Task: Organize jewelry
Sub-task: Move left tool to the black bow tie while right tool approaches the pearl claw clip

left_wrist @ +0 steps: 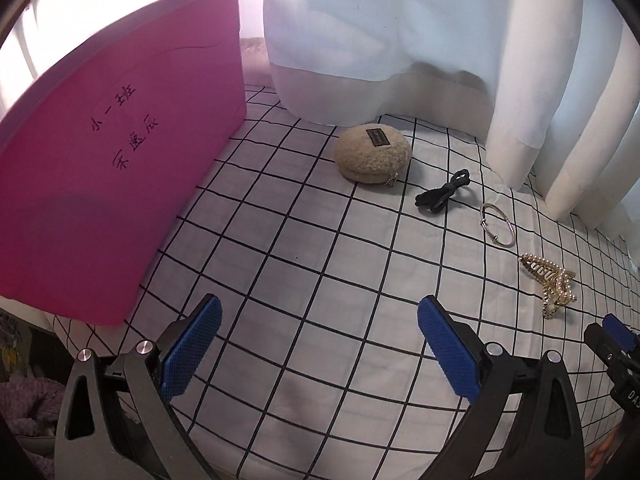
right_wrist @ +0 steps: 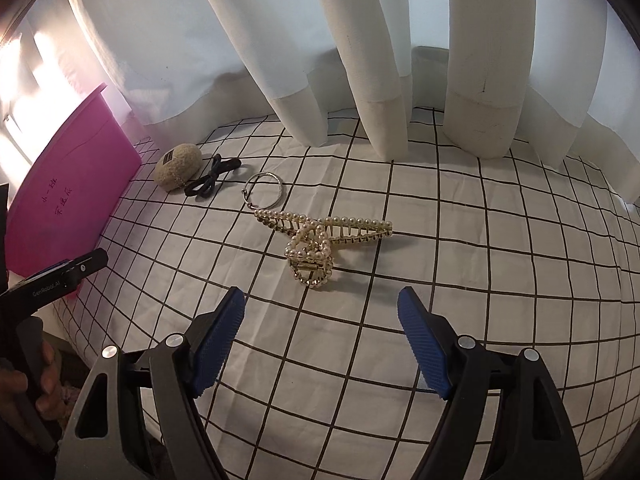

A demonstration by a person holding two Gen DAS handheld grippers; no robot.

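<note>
A pearl hair claw (right_wrist: 320,240) lies on the checked cloth just ahead of my right gripper (right_wrist: 320,300), which is open and empty. The claw also shows in the left wrist view (left_wrist: 550,280) at the right. Beyond it lie a silver bangle (right_wrist: 264,190) (left_wrist: 497,224), a black hair tie (right_wrist: 212,182) (left_wrist: 442,192) and a round beige fuzzy pouch (right_wrist: 178,166) (left_wrist: 372,152). My left gripper (left_wrist: 320,312) is open and empty over bare cloth, well short of the pouch.
A pink folder (left_wrist: 112,184) (right_wrist: 68,196) stands at the left edge of the cloth. White curtains (right_wrist: 380,60) (left_wrist: 400,20) hang along the back and touch the cloth. The cloth-covered surface (right_wrist: 500,280) drops off at the front left.
</note>
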